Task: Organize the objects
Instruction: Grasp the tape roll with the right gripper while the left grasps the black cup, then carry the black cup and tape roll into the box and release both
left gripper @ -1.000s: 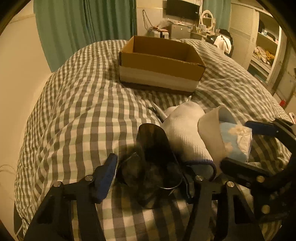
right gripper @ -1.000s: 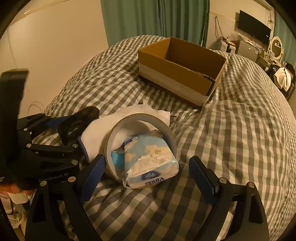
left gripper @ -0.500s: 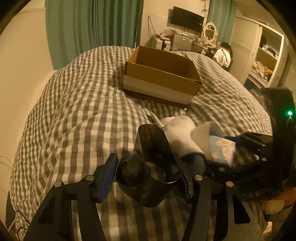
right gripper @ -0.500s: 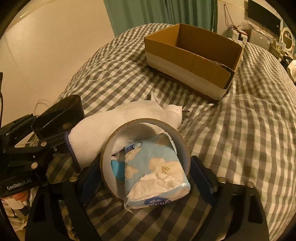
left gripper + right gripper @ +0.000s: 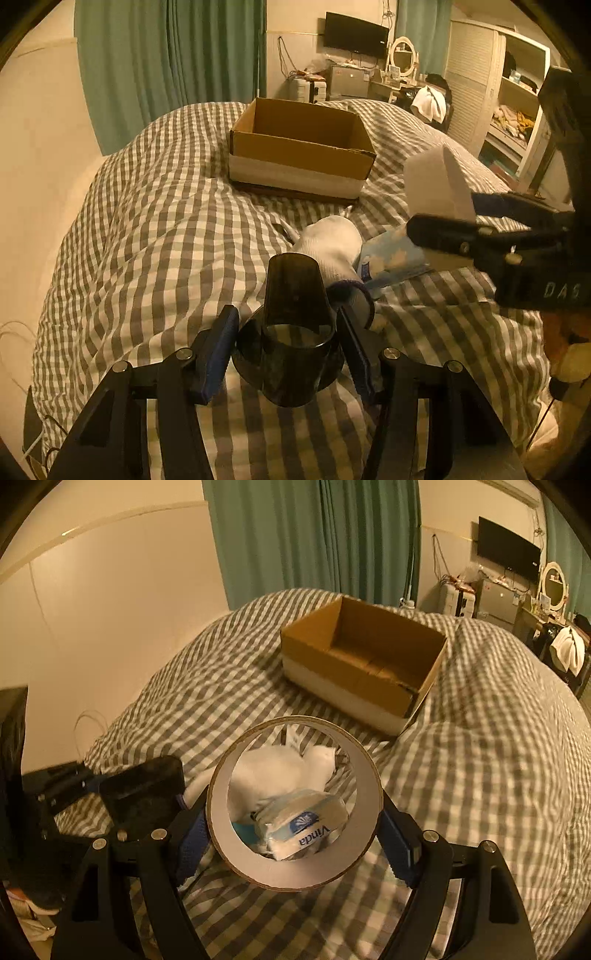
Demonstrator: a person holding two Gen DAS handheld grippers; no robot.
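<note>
Dark smoked-plastic funnel-shaped nozzle (image 5: 291, 332) gripped between the left gripper (image 5: 286, 347) jaws, tape roll (image 5: 295, 805) clamped and lifted by the right gripper (image 5: 295, 834) jaws, Vinda tissue pack (image 5: 306, 830) and white sock (image 5: 332, 251) lain on the checked bed (image 5: 166, 240) just beyond, open cardboard box (image 5: 299, 147) set farther ahead.

One box (image 5: 299, 155), one tape roll (image 5: 295, 808), one sock (image 5: 332, 247).

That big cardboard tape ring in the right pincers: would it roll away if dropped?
Probably. The wide tape roll, held between the right gripper fingers, is round, so on edge it could roll. The rumpled checked duvet would likely stop it. It looks stiff and light.
</note>
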